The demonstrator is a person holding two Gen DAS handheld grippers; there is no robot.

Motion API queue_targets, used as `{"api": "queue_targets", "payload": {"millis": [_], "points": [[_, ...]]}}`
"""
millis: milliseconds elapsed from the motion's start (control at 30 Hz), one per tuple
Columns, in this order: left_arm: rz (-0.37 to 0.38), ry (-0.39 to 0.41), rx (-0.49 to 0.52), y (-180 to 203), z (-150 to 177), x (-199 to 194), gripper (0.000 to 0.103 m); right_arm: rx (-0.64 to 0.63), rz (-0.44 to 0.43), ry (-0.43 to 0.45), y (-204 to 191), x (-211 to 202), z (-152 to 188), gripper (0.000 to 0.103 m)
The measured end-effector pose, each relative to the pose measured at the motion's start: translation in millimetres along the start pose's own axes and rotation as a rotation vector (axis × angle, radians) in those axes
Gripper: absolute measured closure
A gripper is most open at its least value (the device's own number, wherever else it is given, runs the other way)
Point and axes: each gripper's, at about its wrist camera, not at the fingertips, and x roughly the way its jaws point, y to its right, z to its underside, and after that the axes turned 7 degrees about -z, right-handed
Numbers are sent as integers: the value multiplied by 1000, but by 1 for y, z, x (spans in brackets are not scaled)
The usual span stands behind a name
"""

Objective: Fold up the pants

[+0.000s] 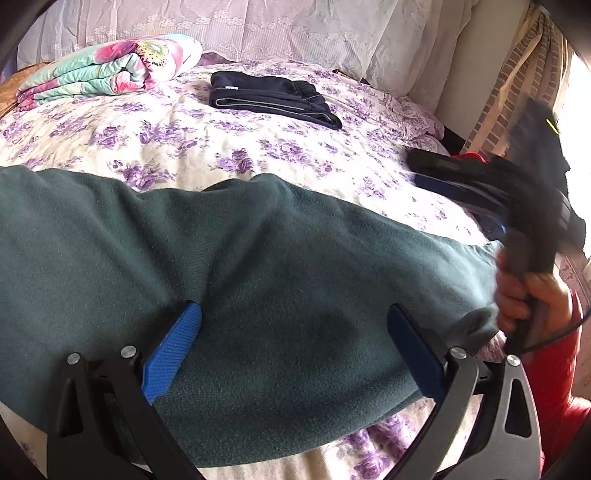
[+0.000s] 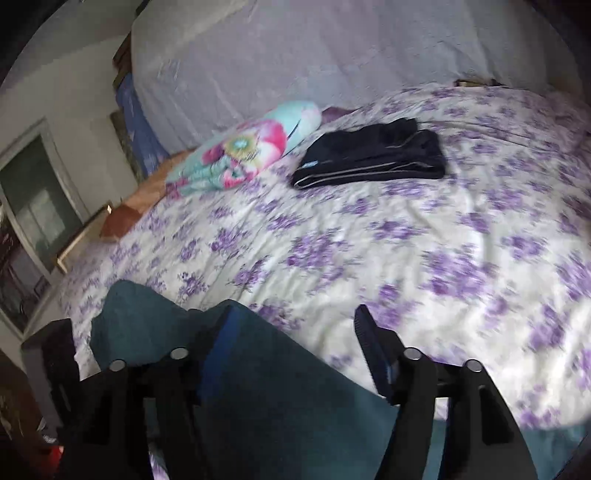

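Observation:
Dark green pants (image 1: pixel 258 266) lie folded across the near part of the bed, and they show low in the right wrist view (image 2: pixel 266 406) too. My left gripper (image 1: pixel 295 325) is open just above them, its blue pads (image 1: pixel 173 347) wide apart and empty. My right gripper (image 2: pixel 295 332) is open over the pants' right end, blurred by motion. In the left wrist view the right gripper (image 1: pixel 461 181) is seen at the right, lifted above the bed, held by a hand (image 1: pixel 528 299).
A folded pair of dark navy pants (image 1: pixel 273 98) lies farther back on the floral bedsheet (image 1: pixel 184 144). A rolled flowery quilt (image 1: pixel 110 70) sits at the back left. A lace-covered headboard (image 1: pixel 295 29) and a curtain (image 1: pixel 517 85) bound the bed.

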Motion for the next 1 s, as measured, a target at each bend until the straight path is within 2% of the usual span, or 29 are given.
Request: {"api": "queue_targets", "payload": {"millis": [67,200,267,333,400,433,500,567,633,667,700,733,767,800,900,933,1000], "points": [[4,2,-3,0,0,0,5,88,39,88,29,-59,24,24],[9,5,-8,-1,0,-1,5,358,135,216,99,-169,89,24],[13,8,-14,-2,0,-1,5,486,206,236,131,-205,117,24],[12,8,-14,-1,0,-1,5,582,247,231,158,-221,134,24],[9,11,-14,-1,1,-1,5,641,150,264,177,-222,142,24],[6,13,-14,-1,1,-2,5,660,137,275,182,-221,142,24],[2,14,-11,-1,2,-2,5,676,121,286,189,-215,135,18],[0,14,-9,0,2,-2,5,654,117,270,194,-204,126,18],[1,16,-9,-1,2,-2,5,641,140,257,200,-197,120,23],[3,18,-11,-1,2,-3,5,629,159,258,200,-197,119,31],[6,20,-13,-2,3,-3,5,617,182,269,199,-198,120,47],[10,21,-16,-3,3,-3,5,601,212,284,198,-200,123,58],[14,23,-19,-3,3,-3,5,592,245,294,200,-202,128,82],[18,25,-22,-4,3,-3,5,592,270,309,202,-204,133,99],[24,28,-26,-4,3,-4,5,611,255,386,203,-210,142,99],[27,31,-29,-5,4,-5,5,585,259,414,193,-212,137,99],[36,41,-41,-7,4,-7,5,448,293,430,160,-208,115,99]]}}
